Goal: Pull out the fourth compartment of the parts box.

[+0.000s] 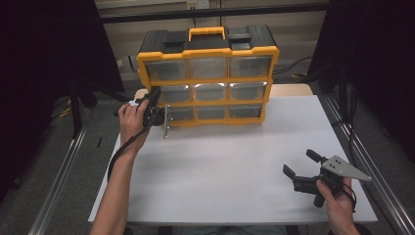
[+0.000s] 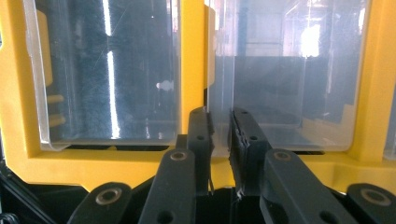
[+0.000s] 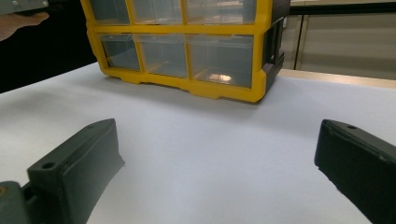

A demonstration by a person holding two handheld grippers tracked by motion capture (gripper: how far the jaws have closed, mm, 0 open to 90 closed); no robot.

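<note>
**Left fingers pinch a drawer's edge at the cabinet's lower left**

The yellow and black drawer cabinet (image 1: 208, 73) stands upright at the upper centre of the high view, on the far part of the white tabletop (image 1: 220, 166), with three rows of three clear drawers facing the person. The left gripper (image 1: 155, 108) sits at the cabinet's lower left corner, at the bottom row. In the left gripper view its fingers (image 2: 201, 140) are drawn almost together, and the thin clear side wall of a drawer (image 2: 280, 84) runs up between them; they appear to clamp that wall, with the drawer lying to the right of the yellow divider post (image 2: 191, 60). The drawer's long axis runs into the cabinet, directly ahead of the fingers, so the coming move most likely turns on a straight pull back toward the person, in line with that axis.

The right gripper (image 1: 301, 165) rests low at the lower right of the high view, well apart from the cabinet. Its fingers (image 3: 79, 158) stand wide open over bare tabletop and hold nothing. The left hand is plainly the nearer one.

The drawers look like transparent, glossy plastic with bright reflections, and appear empty.
</note>
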